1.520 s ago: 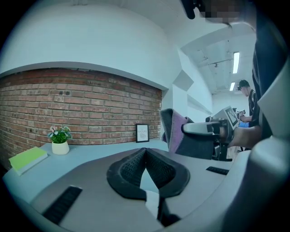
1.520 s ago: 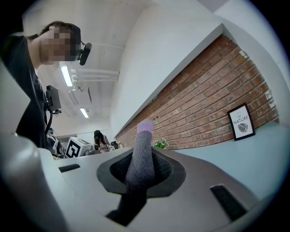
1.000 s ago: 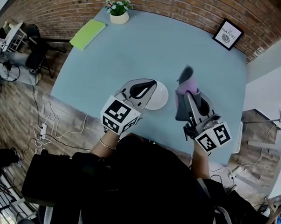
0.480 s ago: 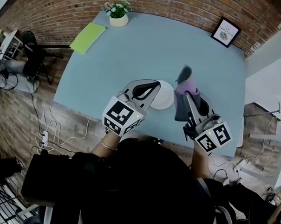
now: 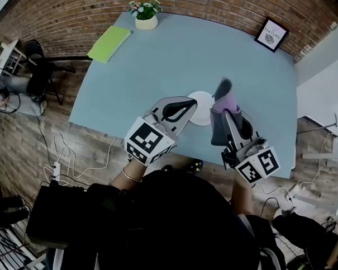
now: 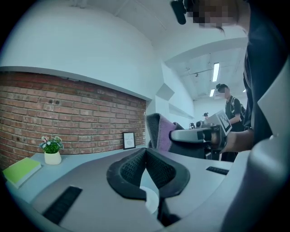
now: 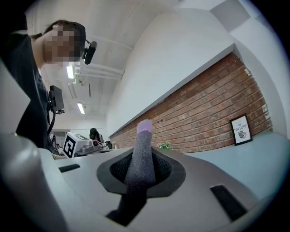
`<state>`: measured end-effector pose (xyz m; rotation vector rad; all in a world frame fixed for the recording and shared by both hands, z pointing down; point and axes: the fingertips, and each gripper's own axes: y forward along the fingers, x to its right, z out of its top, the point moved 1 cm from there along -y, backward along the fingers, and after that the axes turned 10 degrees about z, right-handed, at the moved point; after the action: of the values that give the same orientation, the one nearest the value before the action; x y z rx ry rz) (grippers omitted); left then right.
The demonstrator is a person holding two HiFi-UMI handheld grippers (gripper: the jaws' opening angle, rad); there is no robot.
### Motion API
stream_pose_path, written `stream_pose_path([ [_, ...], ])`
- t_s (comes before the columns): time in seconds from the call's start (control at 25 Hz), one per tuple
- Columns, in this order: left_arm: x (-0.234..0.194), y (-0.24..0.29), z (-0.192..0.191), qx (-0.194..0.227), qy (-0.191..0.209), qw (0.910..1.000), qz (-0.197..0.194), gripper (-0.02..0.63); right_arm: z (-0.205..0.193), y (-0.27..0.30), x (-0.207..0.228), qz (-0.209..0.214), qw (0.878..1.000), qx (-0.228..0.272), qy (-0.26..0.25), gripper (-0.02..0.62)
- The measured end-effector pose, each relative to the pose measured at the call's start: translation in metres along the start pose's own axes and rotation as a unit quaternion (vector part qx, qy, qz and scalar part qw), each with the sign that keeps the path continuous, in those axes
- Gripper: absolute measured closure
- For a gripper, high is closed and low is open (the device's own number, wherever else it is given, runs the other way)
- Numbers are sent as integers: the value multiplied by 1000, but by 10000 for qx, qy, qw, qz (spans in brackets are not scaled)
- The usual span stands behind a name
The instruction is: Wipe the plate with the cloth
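Note:
A small white plate (image 5: 204, 99) is held by its rim in my left gripper (image 5: 188, 104), above the near edge of the blue-grey table (image 5: 161, 64). In the left gripper view the jaws (image 6: 146, 156) are closed, with the plate's edge (image 6: 152, 197) showing white between them. My right gripper (image 5: 223, 114) is shut on a grey and purple cloth (image 5: 224, 97) that stands up from its jaws, just right of the plate. The right gripper view shows the cloth (image 7: 141, 149) pinched upright between the pads. From the left gripper view the cloth (image 6: 161, 131) hangs beside the plate.
At the table's far edge stand a potted plant (image 5: 143, 16), a green notebook (image 5: 109, 42) and a framed picture (image 5: 271, 34). A brick wall runs behind. Chairs (image 5: 40, 70) and cables (image 5: 56, 160) lie on the wooden floor at the left.
Both grippers have drawn back toward the table's near edge, taking the plate and the cloth with them. The grips are unchanged.

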<state>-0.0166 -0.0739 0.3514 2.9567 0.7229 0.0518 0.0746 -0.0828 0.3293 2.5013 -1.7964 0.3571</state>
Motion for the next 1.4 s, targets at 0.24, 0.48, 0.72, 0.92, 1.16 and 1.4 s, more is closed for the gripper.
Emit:
stream_pose_path([
  [0.24, 9, -27, -2, 54, -16, 9999, -140, 600, -7, -2, -31, -116, 9999, 7, -17, 555],
  [0.48, 15, -54, -4, 97, 38, 9996, -246, 600, -12, -5, -62, -249, 9996, 77, -72, 555],
  [0.72, 23, -75, -1, 190, 43, 9991, -363, 600, -13, -12, -85, -389, 9990, 116, -162, 555],
  [0.92, 27, -87, 4, 266, 52, 9990, -356, 599, -10, -14, -99, -357, 9990, 141, -232, 555],
  [1.16, 51, -87, 9, 306, 95, 9991, -261, 599, -4, -35, -102, -226, 9993, 119, -291, 555],
  [1.4, 77, -85, 19, 346, 57, 9991, -241, 598, 9, -57, -107, -132, 9993, 81, -352, 555],
])
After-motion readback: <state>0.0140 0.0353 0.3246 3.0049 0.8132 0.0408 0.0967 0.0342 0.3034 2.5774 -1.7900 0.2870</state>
